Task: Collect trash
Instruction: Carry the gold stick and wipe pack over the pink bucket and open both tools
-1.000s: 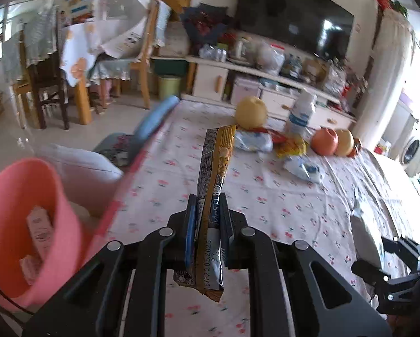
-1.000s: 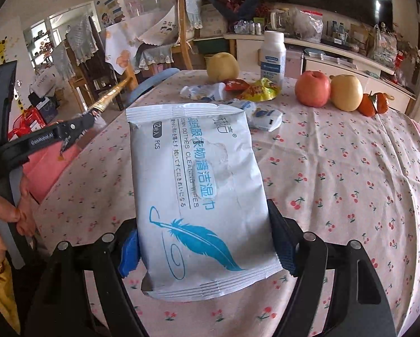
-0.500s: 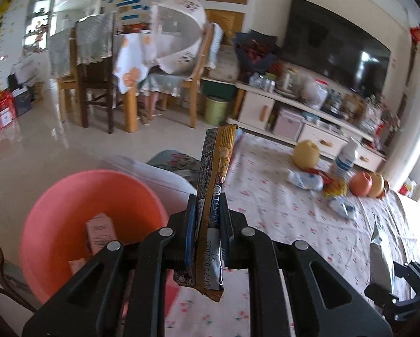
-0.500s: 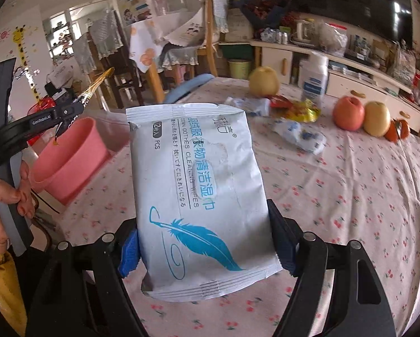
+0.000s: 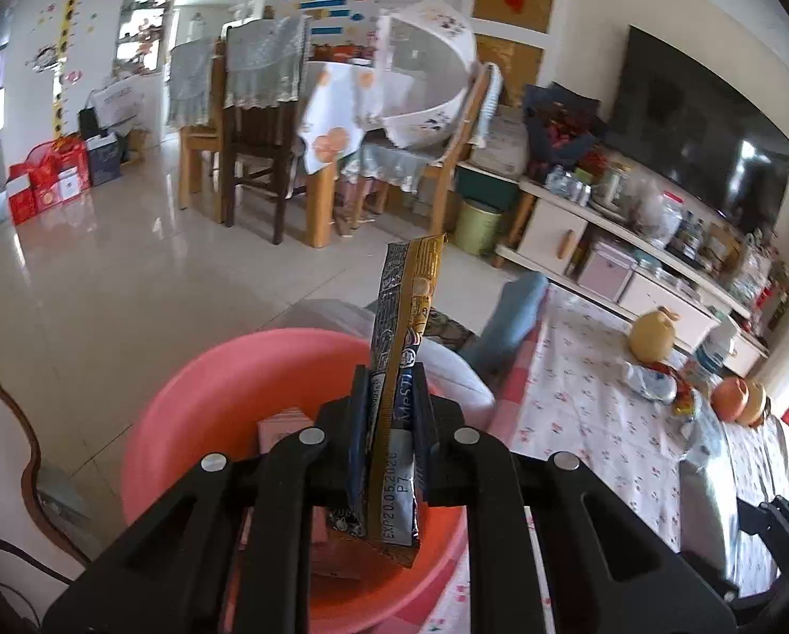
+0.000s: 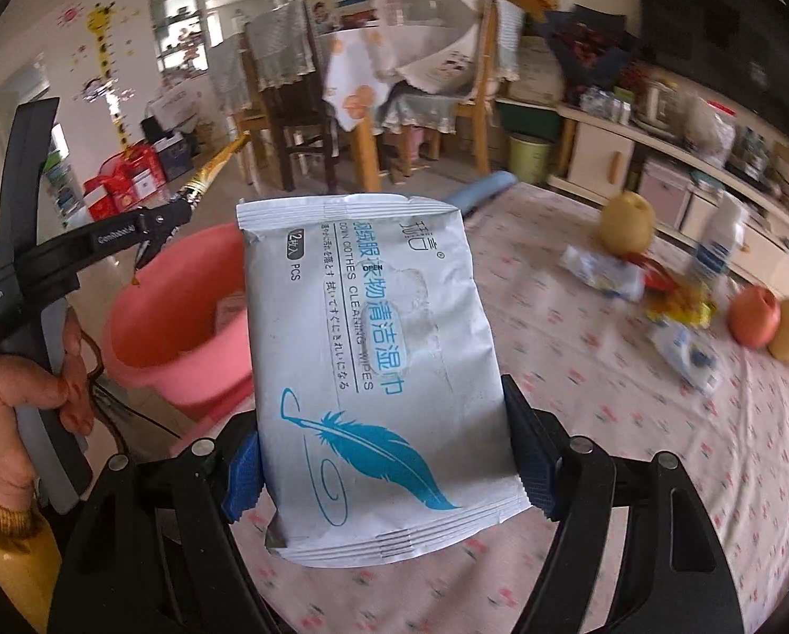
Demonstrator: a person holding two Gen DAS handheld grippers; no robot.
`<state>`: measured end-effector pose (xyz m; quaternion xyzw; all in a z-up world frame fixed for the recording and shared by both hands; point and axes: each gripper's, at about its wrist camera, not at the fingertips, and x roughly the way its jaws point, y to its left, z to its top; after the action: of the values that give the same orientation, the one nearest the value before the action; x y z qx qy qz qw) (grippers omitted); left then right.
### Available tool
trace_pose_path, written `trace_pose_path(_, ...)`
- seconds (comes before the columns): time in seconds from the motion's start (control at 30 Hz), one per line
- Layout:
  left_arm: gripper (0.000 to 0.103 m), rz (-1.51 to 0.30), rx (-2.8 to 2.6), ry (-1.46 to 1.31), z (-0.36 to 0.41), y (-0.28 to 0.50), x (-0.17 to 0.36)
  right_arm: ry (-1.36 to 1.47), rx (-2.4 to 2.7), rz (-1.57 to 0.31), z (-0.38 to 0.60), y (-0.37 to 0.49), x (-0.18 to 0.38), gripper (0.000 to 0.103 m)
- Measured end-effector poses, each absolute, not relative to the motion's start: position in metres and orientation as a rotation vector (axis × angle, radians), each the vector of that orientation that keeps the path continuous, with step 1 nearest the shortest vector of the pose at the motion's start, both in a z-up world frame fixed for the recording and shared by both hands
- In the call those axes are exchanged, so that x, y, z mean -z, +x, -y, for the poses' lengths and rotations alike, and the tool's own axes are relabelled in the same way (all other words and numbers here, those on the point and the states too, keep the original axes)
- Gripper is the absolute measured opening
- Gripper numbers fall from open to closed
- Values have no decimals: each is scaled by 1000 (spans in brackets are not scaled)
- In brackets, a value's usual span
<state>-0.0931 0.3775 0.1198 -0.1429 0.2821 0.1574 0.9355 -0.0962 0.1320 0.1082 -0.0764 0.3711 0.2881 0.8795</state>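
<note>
Left wrist view: the pink basin (image 5: 246, 396), at the left edge a second earlier, now sat centred under the left claw (image 5: 389, 422) (clamped on a snack wrapper (image 5: 402, 348)). The right claw (image 6: 389, 454) gripped a wipes pack (image 6: 373, 370) near the basin, so dropping looked close.

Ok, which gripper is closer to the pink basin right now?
Left. The left gripper is over the pink basin; the right gripper is beside it, above the table.

Both wrist views angled down, close over pink basin (image 5: 194, 422), probably shared
</note>
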Motion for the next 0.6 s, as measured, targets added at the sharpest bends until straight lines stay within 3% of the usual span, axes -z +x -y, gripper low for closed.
trace_pose_path(0.6, 16, -601, -462, -389, -441, -101, -106, -397, -745, -776, -277, -82, -87, 77)
